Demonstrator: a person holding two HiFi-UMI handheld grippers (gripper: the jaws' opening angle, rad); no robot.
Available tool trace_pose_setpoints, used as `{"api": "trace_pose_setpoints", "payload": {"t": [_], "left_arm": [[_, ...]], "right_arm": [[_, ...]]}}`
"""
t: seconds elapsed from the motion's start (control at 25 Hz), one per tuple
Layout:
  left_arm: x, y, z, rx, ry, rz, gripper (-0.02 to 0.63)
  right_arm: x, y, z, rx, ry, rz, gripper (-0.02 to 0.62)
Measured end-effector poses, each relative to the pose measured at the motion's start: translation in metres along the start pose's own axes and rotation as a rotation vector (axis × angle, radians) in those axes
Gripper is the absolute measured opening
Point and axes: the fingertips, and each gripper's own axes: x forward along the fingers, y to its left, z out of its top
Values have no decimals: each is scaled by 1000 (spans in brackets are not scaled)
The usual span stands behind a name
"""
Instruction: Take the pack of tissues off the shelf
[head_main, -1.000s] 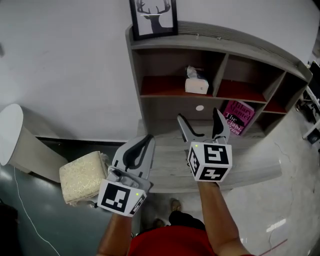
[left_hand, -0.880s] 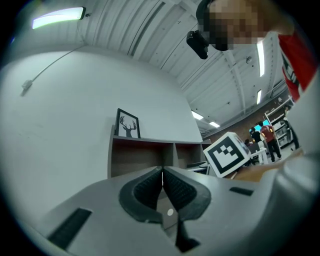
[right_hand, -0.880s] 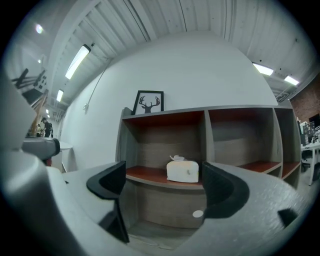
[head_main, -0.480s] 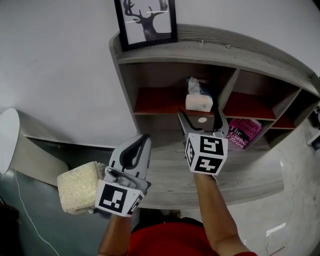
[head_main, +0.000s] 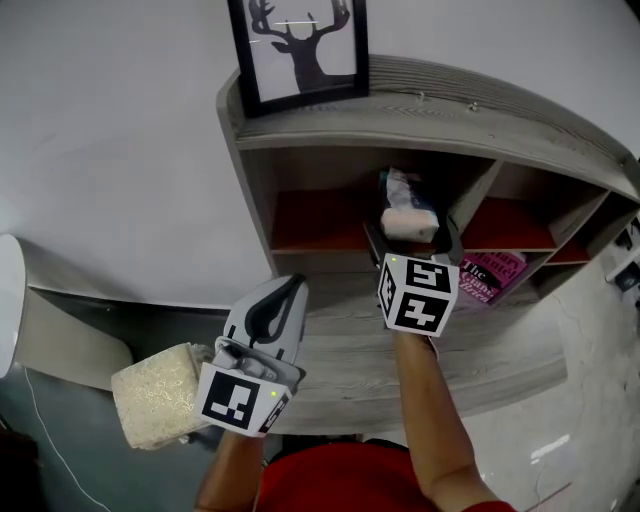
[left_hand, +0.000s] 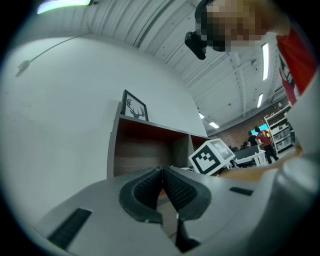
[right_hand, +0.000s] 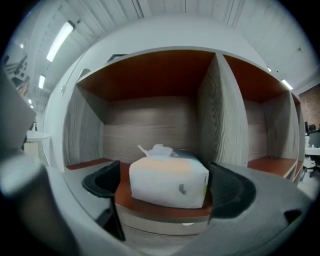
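The pack of tissues (right_hand: 169, 180) is a soft white pack with a tuft of tissue on top. It sits at the front edge of the red shelf board (right_hand: 165, 206) in the left compartment of the grey wooden shelf unit (head_main: 420, 100). My right gripper (right_hand: 167, 187) is at that edge with its jaws opening wide. The pack (head_main: 408, 212) stands between the two black pads, and a gap shows on the left side. My left gripper (left_hand: 161, 189) hangs low at the left, shut and empty, away from the shelf.
A framed deer picture (head_main: 300, 45) stands on the shelf top. A pink book (head_main: 490, 277) leans in the lower right compartment. A grey lower board (head_main: 500, 350) juts out under my arms. A beige textured block (head_main: 155, 392) lies at lower left.
My right gripper has moved up and forward to the shelf, so the tissue pack now stands between its jaws, which have spread wider. The left gripper has barely moved.
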Motion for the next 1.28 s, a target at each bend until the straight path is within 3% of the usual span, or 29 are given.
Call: {"api": "trace_pose_setpoints", "payload": {"t": [0.32, 0.6, 0.88, 1.28], "left_arm": [[16, 3, -11, -24, 2, -39, 9], [18, 3, -15, -30, 3, -60, 9], [18, -3, -9, -26, -7, -85, 9], [20, -26, -1, -21, -26, -125, 9]], "right_arm": [[20, -5, -14, -46, 87, -66, 529], [19, -13, -15, -52, 109, -123, 460], [2, -10, -6, -66, 36, -53, 419], [-83, -1, 12, -99, -86, 80, 411]]}}
